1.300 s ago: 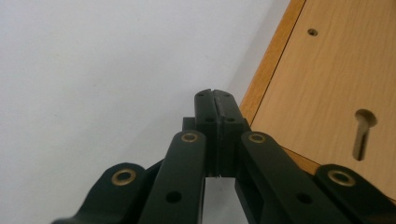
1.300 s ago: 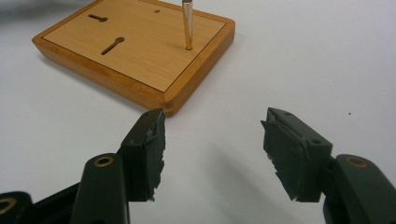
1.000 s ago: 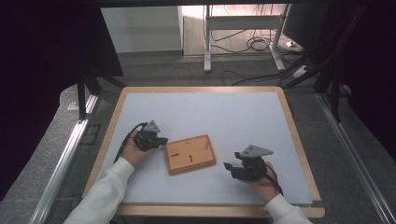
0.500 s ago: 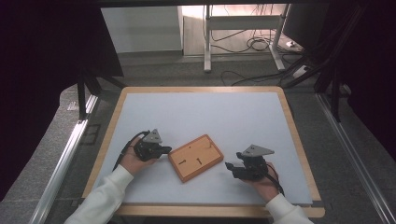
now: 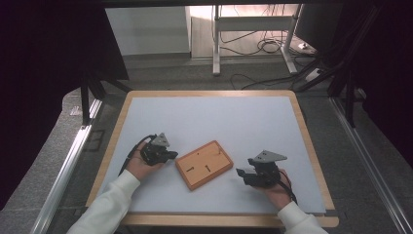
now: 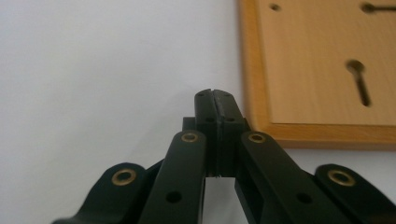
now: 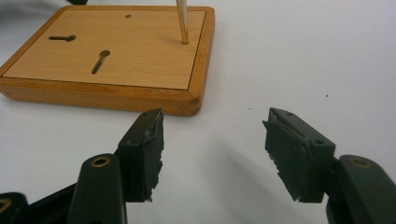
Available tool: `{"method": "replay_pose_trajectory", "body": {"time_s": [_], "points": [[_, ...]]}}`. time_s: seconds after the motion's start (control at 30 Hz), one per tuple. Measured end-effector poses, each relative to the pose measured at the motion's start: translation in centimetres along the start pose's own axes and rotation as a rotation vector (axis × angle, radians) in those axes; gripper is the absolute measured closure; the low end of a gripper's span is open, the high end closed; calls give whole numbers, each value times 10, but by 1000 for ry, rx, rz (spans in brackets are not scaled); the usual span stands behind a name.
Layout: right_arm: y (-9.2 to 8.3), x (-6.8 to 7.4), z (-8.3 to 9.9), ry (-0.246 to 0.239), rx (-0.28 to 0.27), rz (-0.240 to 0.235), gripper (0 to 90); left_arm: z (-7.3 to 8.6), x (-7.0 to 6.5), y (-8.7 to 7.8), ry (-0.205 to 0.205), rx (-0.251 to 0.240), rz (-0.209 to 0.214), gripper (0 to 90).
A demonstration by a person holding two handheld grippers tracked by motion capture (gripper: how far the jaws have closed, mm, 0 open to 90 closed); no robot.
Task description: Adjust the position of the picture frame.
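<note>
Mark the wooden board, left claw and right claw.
wooden board (image 5: 203, 165), high view, middle of its top face.
left claw (image 6: 214, 95), left gripper view, shut tips.
right claw (image 7: 212, 128), right gripper view, midway between open tips.

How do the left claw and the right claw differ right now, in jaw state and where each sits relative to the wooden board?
The left claw has its jaws pressed shut on nothing; the right claw stands open and empty. The left claw's tip sits right at the edge of the wooden board, on its left side, while the right claw lies apart from the board on its right side. Both are black, hand-held and low over the white table.
</note>
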State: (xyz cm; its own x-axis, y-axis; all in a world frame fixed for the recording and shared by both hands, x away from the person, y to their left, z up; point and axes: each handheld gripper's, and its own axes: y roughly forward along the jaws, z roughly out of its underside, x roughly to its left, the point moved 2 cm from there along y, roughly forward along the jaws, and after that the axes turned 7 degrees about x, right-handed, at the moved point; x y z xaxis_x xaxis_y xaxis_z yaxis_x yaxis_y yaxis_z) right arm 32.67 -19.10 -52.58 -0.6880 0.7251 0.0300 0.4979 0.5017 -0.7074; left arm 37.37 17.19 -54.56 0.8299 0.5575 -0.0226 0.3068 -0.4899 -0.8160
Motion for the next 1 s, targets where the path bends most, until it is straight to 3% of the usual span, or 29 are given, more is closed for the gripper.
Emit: {"method": "replay_pose_trajectory", "body": {"time_s": [0.07, 0.2, 0.27, 0.33, 0.47, 0.7, 0.8, 0.87, 0.9, 0.93, 0.97, 1.0], "points": [[0, 0, 0, 7, 2, 2, 374, -1, -5, 0, 21, 7, -22, 900], [-2, -2, 1, 14, 2, 6, 375, 1, -12, 0, 12, -5, 29, 900], [-2, -2, 1, 15, 1, 6, 374, 1, -16, -1, 24, -2, 33, 900], [-3, -4, 2, 21, -1, 11, 374, 1, -32, -1, 56, 3, 49, 900], [-5, -7, 2, 26, 0, 17, 375, 0, -47, -3, 87, 9, 69, 900], [-6, -13, 3, 40, -2, 31, 388, -2, -57, -1, 98, 12, 83, 900], [-7, -15, 3, 40, -2, 34, 397, -3, -57, -2, 78, -8, 97, 900], [-7, -18, 3, 41, 2, 41, 424, -4, -54, -4, 46, -32, 40, 900], [-7, -18, 3, 41, 2, 41, 424, -4, -54, -4, 46, -32, 40, 900], [-7, -19, 3, 43, 5, 42, 450, -4, -49, -8, 18, -55, 17, 900], [-6, -21, 2, 39, 15, 42, 557, -2, -41, -16, -28, -90, -10, 838], [-6, -21, 2, 39, 15, 42, 557, -2, -41, -16, -28, -90, -10, 789]]}}
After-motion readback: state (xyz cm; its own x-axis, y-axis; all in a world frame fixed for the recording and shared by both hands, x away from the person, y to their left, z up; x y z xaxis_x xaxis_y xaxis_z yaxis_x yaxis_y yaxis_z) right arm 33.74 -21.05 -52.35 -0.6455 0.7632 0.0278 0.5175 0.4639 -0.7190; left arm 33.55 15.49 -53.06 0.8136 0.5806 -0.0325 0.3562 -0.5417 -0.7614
